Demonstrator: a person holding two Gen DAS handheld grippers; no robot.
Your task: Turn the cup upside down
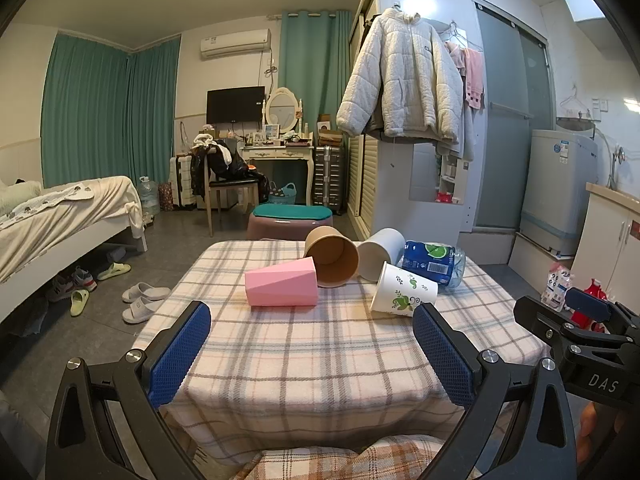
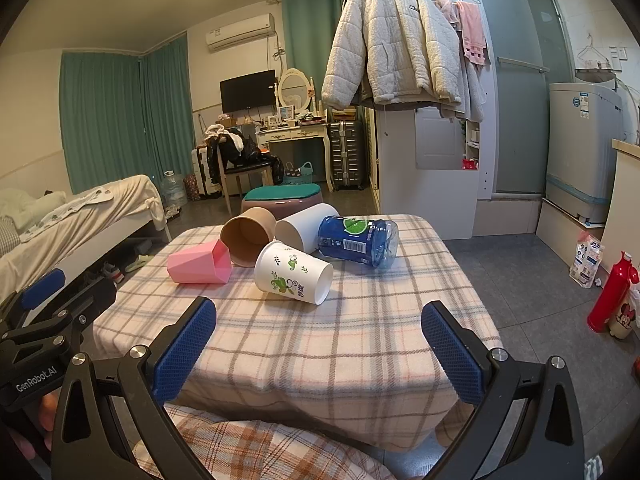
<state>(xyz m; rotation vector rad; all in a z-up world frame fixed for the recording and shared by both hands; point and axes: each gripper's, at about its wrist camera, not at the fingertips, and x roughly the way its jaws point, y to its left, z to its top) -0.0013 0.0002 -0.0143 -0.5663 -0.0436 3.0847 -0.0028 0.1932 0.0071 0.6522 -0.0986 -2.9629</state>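
Several cups lie on their sides on the plaid-covered table (image 1: 304,352): a pink faceted cup (image 1: 282,284) (image 2: 198,266), a brown paper cup (image 1: 332,256) (image 2: 248,236), a plain white cup (image 1: 380,254) (image 2: 306,226), and a white paper cup with green leaf print (image 1: 402,290) (image 2: 294,272). A blue plastic bottle (image 1: 434,262) (image 2: 358,240) lies beside them. My left gripper (image 1: 312,344) is open and empty, held back from the table's near edge. My right gripper (image 2: 320,348) is open and empty, also near the front edge.
A stool with a green cushion (image 1: 290,220) stands behind the table. A bed (image 1: 60,220) is at the left with slippers (image 1: 142,300) on the floor. A red bottle (image 2: 610,292) stands on the floor at the right, a washing machine (image 2: 580,148) beyond it.
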